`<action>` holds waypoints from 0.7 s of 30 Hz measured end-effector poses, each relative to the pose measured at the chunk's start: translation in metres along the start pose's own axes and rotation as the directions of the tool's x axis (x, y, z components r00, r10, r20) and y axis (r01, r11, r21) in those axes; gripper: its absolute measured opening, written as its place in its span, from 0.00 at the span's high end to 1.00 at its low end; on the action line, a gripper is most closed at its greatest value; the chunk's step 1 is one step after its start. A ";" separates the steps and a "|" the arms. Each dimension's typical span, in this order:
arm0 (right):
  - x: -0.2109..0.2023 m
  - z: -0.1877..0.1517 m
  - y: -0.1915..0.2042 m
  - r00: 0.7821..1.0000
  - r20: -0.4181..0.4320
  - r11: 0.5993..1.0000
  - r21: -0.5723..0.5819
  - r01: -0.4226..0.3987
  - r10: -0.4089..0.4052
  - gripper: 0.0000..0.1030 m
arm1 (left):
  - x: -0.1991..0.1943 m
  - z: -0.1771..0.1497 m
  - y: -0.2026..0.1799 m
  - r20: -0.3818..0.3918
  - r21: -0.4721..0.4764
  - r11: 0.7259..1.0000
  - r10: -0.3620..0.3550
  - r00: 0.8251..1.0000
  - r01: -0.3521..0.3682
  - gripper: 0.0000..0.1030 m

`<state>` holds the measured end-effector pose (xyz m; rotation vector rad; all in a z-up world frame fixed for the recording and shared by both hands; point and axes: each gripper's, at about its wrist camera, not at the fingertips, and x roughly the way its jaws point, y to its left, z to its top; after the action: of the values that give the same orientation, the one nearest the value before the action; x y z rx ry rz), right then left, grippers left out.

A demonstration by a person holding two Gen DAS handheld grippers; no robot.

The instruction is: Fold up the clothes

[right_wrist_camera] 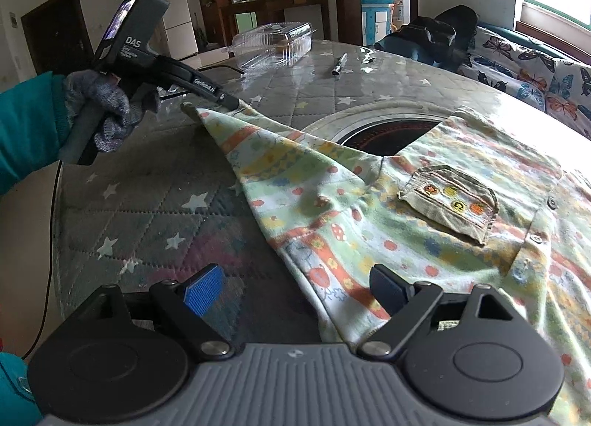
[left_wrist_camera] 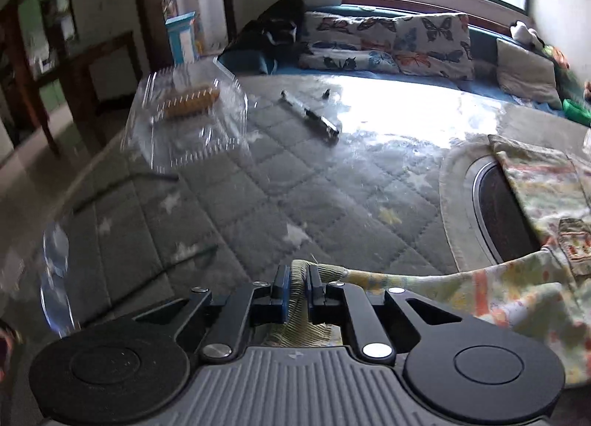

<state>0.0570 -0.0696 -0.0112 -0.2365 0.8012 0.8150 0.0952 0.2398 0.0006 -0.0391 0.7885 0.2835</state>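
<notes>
A small printed shirt [right_wrist_camera: 424, 211] lies on the quilted, star-patterned table cover [right_wrist_camera: 147, 204], its body toward four o'clock in the right wrist view and one sleeve [right_wrist_camera: 258, 152] drawn out long toward ten o'clock, so the long axis runs from lower right to upper left; a corduroy chest pocket [right_wrist_camera: 448, 200] with four round motifs sits at three o'clock; the shirt partly covers a round dark inset [right_wrist_camera: 380, 134] in the table; the left gripper [left_wrist_camera: 297, 291] is clenched on the ribbed cuff [left_wrist_camera: 295, 300] at the sleeve's tip, held by a gloved hand [right_wrist_camera: 105, 112]; its body reads "DAS" with smaller lettering too fine to read, and an arm lettering beginning "Gen"; the right gripper [right_wrist_camera: 295, 293] stands released, jaws wide, over the shirt's lower edge; farther off at twelve o'clock lie a clear plastic box [right_wrist_camera: 273, 43] and a pen [right_wrist_camera: 340, 64].
</notes>
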 end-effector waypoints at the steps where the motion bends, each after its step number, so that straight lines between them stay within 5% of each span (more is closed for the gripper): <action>1: 0.001 0.001 0.000 1.000 0.000 1.000 0.000 0.000 0.000 0.14 | 0.000 0.003 -0.001 0.013 0.014 1.000 0.009 1.000 -0.009 0.93; 7: 0.011 0.004 0.002 1.000 -0.009 1.000 -0.001 -0.001 0.001 0.14 | 0.004 0.021 -0.010 0.115 0.106 0.987 0.106 0.988 -0.118 0.98; 12: 0.010 0.004 0.007 1.000 -0.007 1.000 -0.021 -0.008 0.008 0.14 | 0.013 0.013 0.001 0.063 0.057 0.990 0.123 0.990 -0.126 0.97; 15: 0.010 0.004 0.009 1.000 -0.010 0.999 -0.028 -0.021 0.021 0.14 | 0.000 0.005 0.010 0.056 -0.023 0.997 0.079 0.995 -0.078 0.90; 21: 0.010 0.004 0.013 0.999 -0.014 0.998 -0.049 -0.034 0.034 0.13 | -0.025 -0.012 0.018 0.050 -0.176 0.980 0.098 0.994 -0.088 0.51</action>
<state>0.0544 -0.0528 -0.0142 -0.2728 0.8000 0.8666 0.0655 0.2493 0.0111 -0.1582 0.7073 0.4401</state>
